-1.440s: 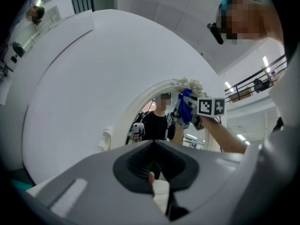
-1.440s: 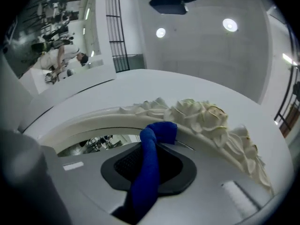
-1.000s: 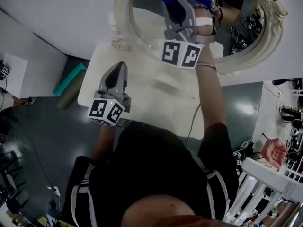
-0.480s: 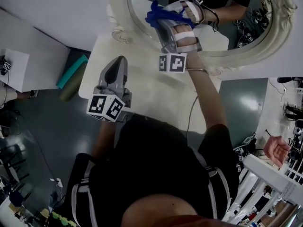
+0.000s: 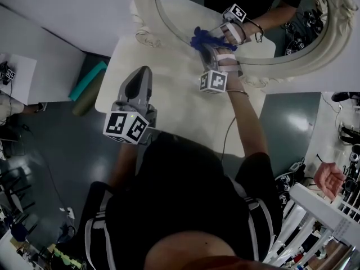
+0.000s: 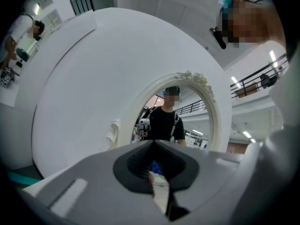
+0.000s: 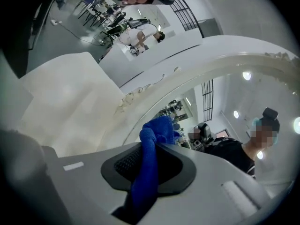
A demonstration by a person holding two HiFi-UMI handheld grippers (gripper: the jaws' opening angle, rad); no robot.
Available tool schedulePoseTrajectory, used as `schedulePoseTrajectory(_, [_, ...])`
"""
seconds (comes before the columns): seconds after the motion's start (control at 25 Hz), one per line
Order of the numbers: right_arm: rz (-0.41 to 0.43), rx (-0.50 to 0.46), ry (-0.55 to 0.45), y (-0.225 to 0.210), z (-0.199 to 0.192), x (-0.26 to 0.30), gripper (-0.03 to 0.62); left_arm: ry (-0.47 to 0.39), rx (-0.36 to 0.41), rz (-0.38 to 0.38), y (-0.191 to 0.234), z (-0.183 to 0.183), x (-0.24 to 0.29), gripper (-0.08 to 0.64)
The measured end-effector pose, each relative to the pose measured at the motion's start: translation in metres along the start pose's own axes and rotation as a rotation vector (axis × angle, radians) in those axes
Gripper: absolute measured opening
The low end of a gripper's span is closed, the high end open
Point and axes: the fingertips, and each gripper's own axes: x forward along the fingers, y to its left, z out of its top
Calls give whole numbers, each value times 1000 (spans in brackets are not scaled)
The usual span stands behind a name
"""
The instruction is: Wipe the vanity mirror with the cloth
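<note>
My right gripper (image 5: 208, 45) clamps the cloth (image 5: 203, 37) against the near part of the mirror (image 5: 180, 7). My left gripper (image 5: 140, 76), jaws together, hovers left over the table (image 5: 174, 111).

The head view's top edge cuts off the upper part of the vanity mirror (image 5: 147, 16), and my right gripper (image 5: 211, 45) covers a patch of its glass. The cloth (image 5: 201, 38) shows there only as a small blue bunch at the jaw tips. In the right gripper view its lower end runs down between the clamped jaws and out of sight. In the left gripper view my left gripper (image 6: 153, 143) blocks the mirror's bottom. Through the slit below its meeting tips I see white and a speck of blue that I cannot name. The clutter (image 5: 292, 41) reflected in the glass is too small to tell. The table's (image 5: 174, 106) near edge lies hidden under my body.
</note>
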Motion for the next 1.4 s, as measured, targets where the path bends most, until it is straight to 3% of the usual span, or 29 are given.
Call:
schedulePoseTrajectory(0.44, [213,117,145,71,-58,6,69,-3,7,-8,0,4,-5,11])
schedulePoseTrajectory(0.68, [246,136,175,79,-62,8,69,-4,8,-12,3,5,-11,11])
schedulePoseTrajectory(0.8, [228,73,173,81,-63,7,69,-8,7,-17,0,6,-13,11])
schedulePoseTrajectory(0.88, [199,37,158,79,-57,0,71,-10,3,-23,-2,4,-15,11])
schedulePoseTrajectory(0.96, [145,90,82,65,-38,-14,71,-9,1,-29,-4,4,-15,11])
schedulePoseTrajectory(1.2, [-136,400,-188,-37,9,-79,71,-14,2,-73,-20,7,-7,11])
schedulePoseTrajectory(1.4, [-409,660,-350,-151,9,-154,71,-17,-7,-111,-35,6,5,11])
